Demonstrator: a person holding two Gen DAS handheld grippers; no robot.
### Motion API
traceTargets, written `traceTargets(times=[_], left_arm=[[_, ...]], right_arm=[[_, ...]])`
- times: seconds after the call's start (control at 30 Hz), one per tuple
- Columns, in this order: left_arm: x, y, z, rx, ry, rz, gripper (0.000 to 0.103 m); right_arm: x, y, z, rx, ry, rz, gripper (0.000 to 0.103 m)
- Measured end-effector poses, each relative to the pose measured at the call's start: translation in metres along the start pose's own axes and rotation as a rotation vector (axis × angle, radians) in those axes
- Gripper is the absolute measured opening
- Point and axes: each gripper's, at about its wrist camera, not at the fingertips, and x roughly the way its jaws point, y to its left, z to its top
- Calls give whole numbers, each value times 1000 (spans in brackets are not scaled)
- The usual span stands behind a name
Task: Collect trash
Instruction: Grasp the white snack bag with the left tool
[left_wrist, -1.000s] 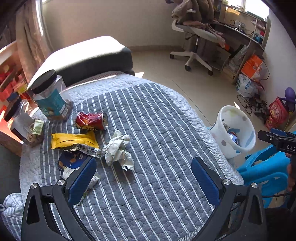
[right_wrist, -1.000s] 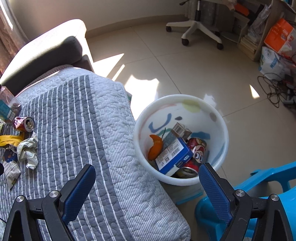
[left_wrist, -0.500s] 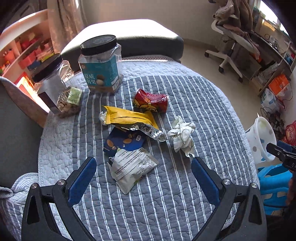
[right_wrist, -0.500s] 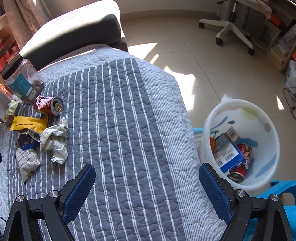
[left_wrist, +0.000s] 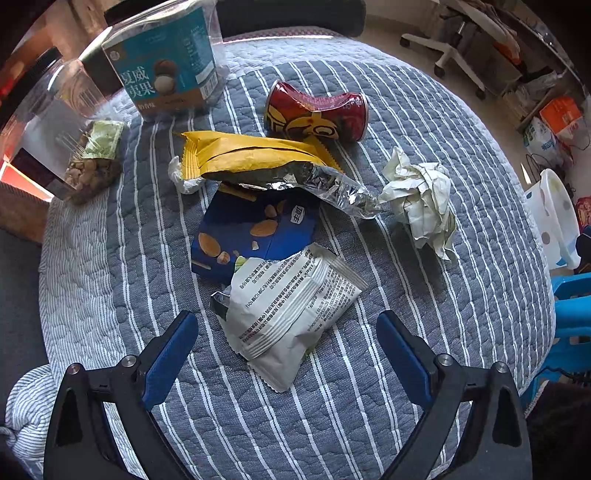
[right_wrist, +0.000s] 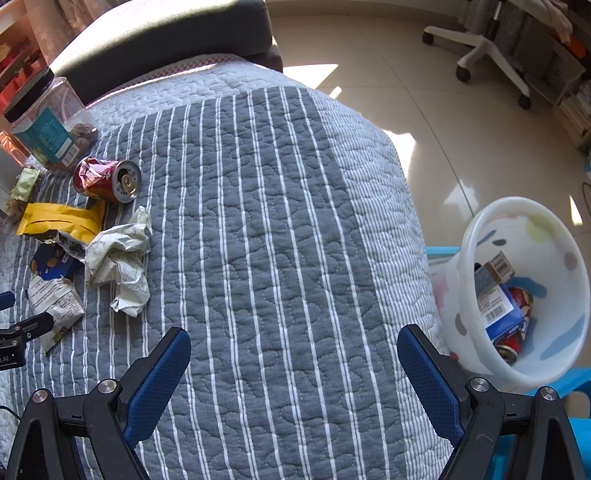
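Left gripper (left_wrist: 286, 332) wide open, empty, hovering over the white wrapper (left_wrist: 291, 306), which lies between its blue pads w/o touching. Blue packet (left_wrist: 255, 232) just beyond, partly under it; yellow foil bag (left_wrist: 258, 162) & crushed red can (left_wrist: 316, 112) farther. Crumpled paper (left_wrist: 421, 199) to the right. Right gripper (right_wrist: 293, 354) wide open, empty, over bare striped quilt (right_wrist: 277, 221). White bin (right_wrist: 524, 288) on the floor, right of the bed.

1. I was in a lived-in room at home: a round table under a grey quilted cloth with white stripes (right_wrist: 280, 229).
2. A white swivel office chair (right_wrist: 484, 40) stood on the beige tiled floor (right_wrist: 369, 44).
3. A clear plastic nut jar with a teal label (left_wrist: 166, 66) sat near a dark padded seat (right_wrist: 166, 26).
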Motion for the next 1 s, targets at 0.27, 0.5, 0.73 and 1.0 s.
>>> traceTargets(times=[0.27, 0.5, 0.73, 1.0], left_arm=[[24, -18, -11, 108, 84, 40, 70], [3, -21, -16, 69, 54, -49, 19], [-17, -33, -26, 86, 19, -112, 3], [-5, -11, -15, 41, -19, -53, 71]], right_arm=[[5, 8, 1, -14, 17, -1, 94], [13, 27, 6, -37, 25, 7, 94], [27, 57, 16, -59, 39, 28, 94], [41, 71, 17, -69, 61, 32, 94]])
